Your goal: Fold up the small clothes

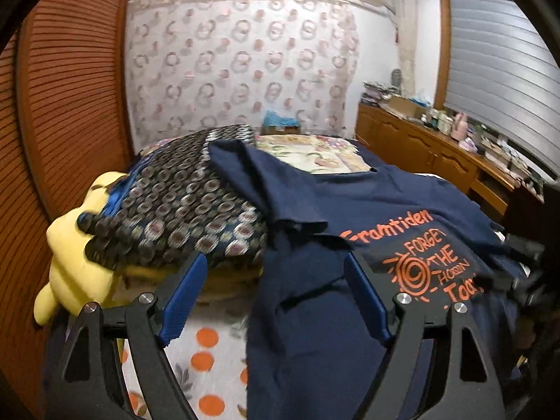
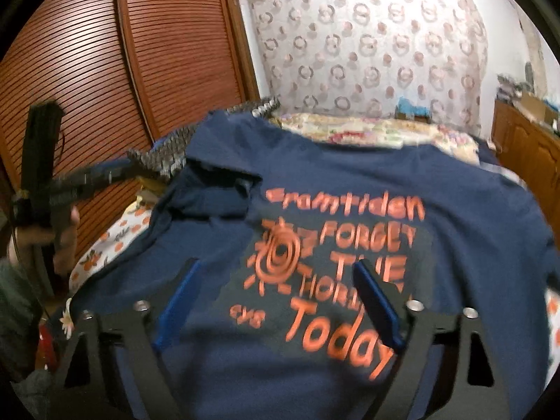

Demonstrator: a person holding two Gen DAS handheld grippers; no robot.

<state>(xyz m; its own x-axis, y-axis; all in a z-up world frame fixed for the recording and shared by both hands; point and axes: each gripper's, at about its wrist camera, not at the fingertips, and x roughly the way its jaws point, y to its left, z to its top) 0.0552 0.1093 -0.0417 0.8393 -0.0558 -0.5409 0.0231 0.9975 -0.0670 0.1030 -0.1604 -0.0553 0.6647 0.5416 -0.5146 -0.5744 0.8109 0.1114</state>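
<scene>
Both views are evenly and softly lit, with no hard shadows or glare; the window blind (image 1: 504,70) shows pale, a dull daylight grey; the fisheye bends the louvred wardrobe doors (image 2: 105,70) into curves and leaves black corners; motion blur smears the orange print on the navy shirt (image 2: 350,182) in the right view, and the patterned cloth (image 1: 182,203) in the left.

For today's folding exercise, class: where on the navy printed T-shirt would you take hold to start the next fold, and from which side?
Probably the navy T-shirt is best gripped at its rumpled sleeve, approached from the left, where the left gripper hangs open. That sleeve sticks out loose and raised over the patterned cloth, giving the fingers an edge to pinch; the printed middle lies flat.
</scene>
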